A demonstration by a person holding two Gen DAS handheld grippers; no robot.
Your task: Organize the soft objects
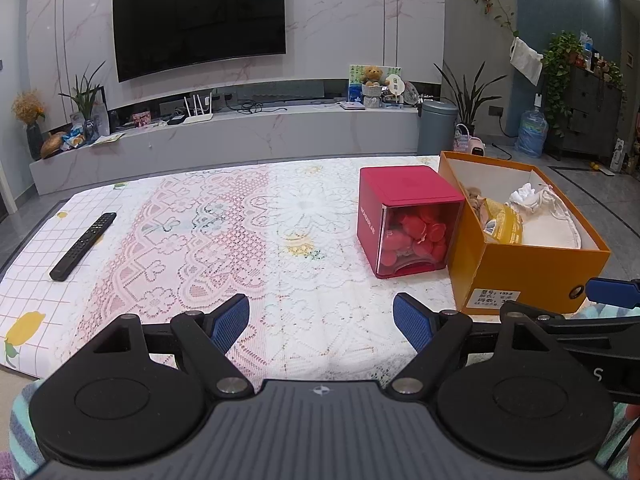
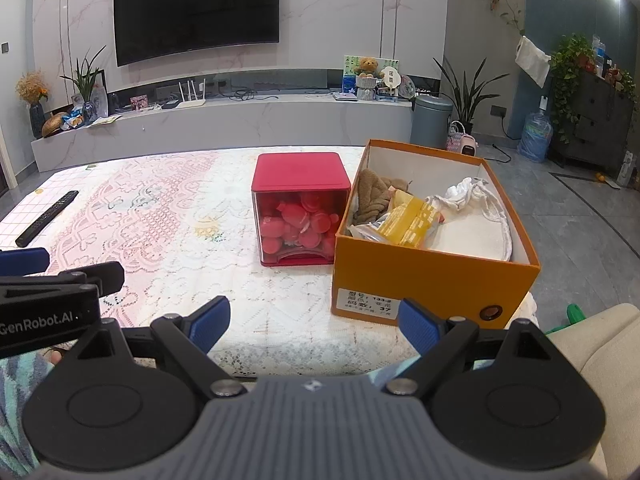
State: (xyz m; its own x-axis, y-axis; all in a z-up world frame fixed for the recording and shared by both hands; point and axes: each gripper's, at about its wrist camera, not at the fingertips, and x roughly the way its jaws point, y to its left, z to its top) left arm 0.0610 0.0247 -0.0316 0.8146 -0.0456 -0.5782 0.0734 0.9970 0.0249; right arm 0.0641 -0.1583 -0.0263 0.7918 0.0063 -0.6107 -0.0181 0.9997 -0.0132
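An open orange shoebox point(image 2: 424, 280) stands on the lace-covered table, also in the left wrist view point(image 1: 520, 268). It holds a brown plush cloth point(image 2: 370, 196), a yellow packet point(image 2: 408, 220), a crumpled white cloth point(image 2: 466, 192) and a flat white fabric piece point(image 2: 476, 238). Left of it stands a red cube box point(image 2: 298, 208) with a clear front, filled with red soft pieces point(image 2: 296, 224). My left gripper point(image 1: 322, 322) is open and empty above the near table edge. My right gripper point(image 2: 314, 324) is open and empty in front of the shoebox.
A black remote point(image 1: 82, 246) lies at the table's left side. The table edge point(image 2: 320, 368) runs just under the grippers. A beige sofa arm point(image 2: 592, 344) is at the lower right. A TV console point(image 2: 224, 120) and bin point(image 2: 432, 120) stand beyond.
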